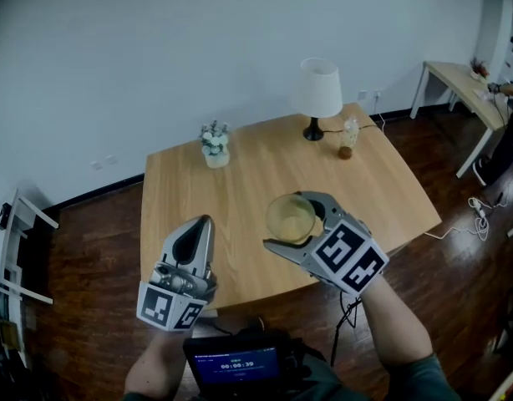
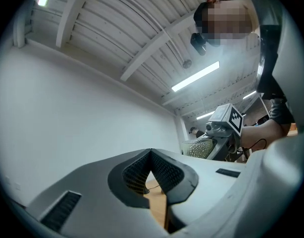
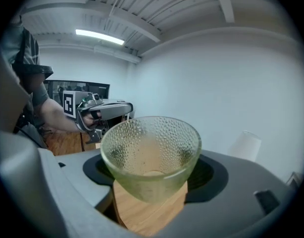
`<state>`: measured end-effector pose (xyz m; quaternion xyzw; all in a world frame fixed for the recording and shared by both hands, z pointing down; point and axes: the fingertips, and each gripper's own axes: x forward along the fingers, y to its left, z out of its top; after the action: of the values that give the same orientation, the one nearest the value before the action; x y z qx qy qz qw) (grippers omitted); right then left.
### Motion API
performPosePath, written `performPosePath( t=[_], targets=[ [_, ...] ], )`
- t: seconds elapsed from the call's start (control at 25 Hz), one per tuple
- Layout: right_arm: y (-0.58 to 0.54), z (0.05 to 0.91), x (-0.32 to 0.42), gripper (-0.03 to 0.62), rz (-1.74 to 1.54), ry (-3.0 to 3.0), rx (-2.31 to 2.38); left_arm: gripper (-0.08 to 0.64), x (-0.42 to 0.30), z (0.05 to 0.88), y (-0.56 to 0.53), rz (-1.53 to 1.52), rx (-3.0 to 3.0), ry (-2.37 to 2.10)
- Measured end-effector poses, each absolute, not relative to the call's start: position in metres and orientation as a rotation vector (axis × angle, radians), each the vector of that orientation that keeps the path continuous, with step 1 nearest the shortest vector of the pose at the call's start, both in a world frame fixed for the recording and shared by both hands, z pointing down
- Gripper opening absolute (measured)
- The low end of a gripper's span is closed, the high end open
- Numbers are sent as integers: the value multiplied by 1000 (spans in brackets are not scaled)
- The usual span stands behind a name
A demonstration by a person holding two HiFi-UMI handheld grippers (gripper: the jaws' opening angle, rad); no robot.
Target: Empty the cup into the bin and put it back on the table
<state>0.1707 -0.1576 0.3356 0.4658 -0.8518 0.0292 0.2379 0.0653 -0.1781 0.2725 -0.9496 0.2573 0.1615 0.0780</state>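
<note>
The dimpled glass cup [image 1: 291,218] is being gripped upright between the widely spread fingers [image 3: 231,182] of the right gripper [image 1: 292,217], and it is being held over the near part of the wooden desk [image 1: 265,170]. The fingers [image 2: 92,182] of the left gripper [image 1: 206,222] are being held closed tip to tip with nothing between them, just left of the cup. A white lamp [image 1: 319,90], a small bottle [image 1: 348,138] and a flower pot [image 1: 215,146] are being carried at the desk's far edge.
</note>
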Motion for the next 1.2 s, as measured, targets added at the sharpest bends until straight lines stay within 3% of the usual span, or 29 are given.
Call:
performPosePath(
  t=[0.52, 1.2],
  targets=[
    [-164, 339, 255, 391, 182, -2180, 1526, 2, 137, 277, -216, 516, -2950, 552],
    [-197, 362, 305, 391, 292, -2092, 1688, 2, 158, 304, -276, 542, -3039, 540]
  ],
)
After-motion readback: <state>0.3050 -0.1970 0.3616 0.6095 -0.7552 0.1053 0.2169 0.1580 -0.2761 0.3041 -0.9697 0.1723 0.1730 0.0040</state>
